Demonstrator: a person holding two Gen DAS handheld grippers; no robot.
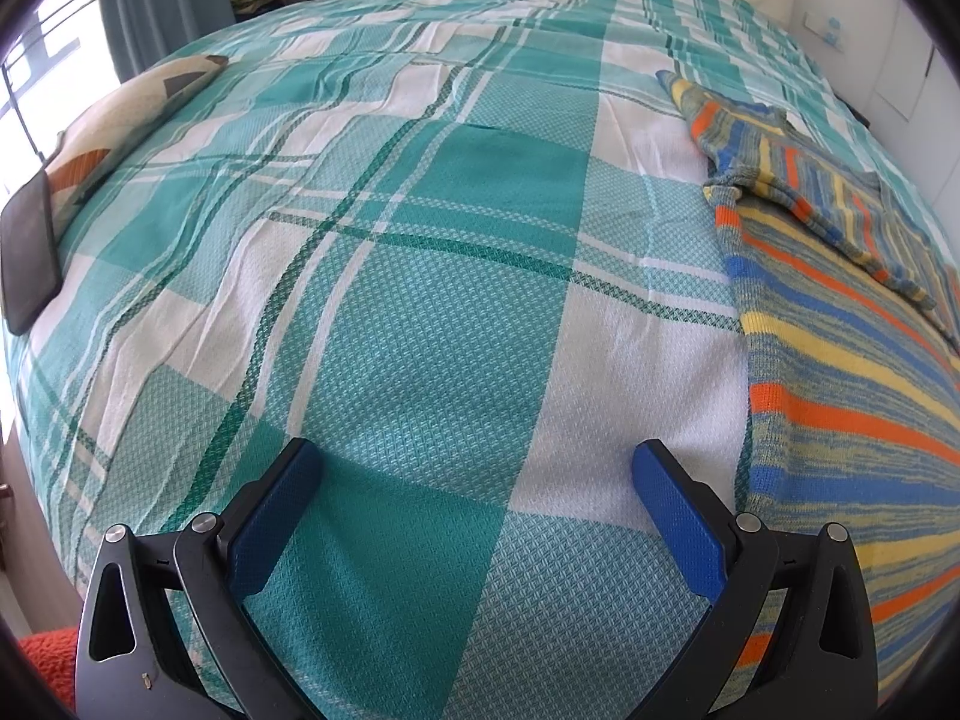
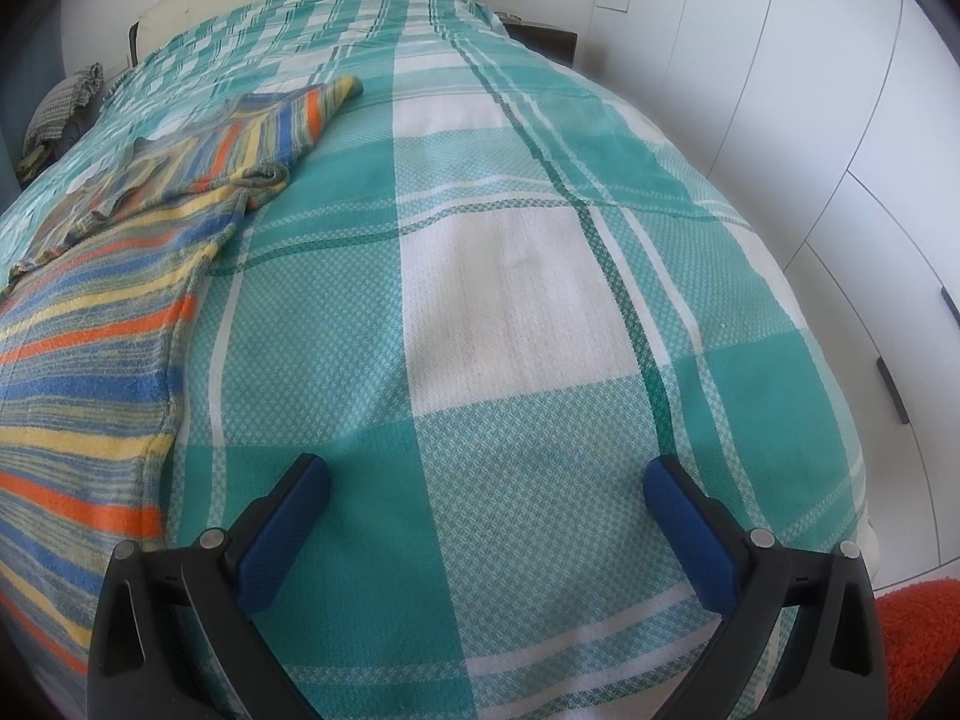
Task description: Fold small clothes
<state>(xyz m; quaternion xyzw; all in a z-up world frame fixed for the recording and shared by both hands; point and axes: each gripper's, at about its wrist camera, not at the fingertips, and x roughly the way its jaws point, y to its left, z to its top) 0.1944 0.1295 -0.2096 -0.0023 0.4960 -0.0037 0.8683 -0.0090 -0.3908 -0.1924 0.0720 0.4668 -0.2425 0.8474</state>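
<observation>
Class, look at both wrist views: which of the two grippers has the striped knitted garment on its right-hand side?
The left gripper. In its view the striped garment lies to the right, whereas the right gripper sees it on the left. Both hover open over the checked bedspread.

bedspread (image 1: 420, 312) open ahead, sweater (image 2: 90, 324) (beside)

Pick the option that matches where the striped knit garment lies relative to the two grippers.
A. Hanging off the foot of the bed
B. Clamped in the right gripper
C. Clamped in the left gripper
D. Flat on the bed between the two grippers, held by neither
D: the striped knit garment lies on the plaid bedspread, right of the open left gripper and left of the open right gripper.
</observation>
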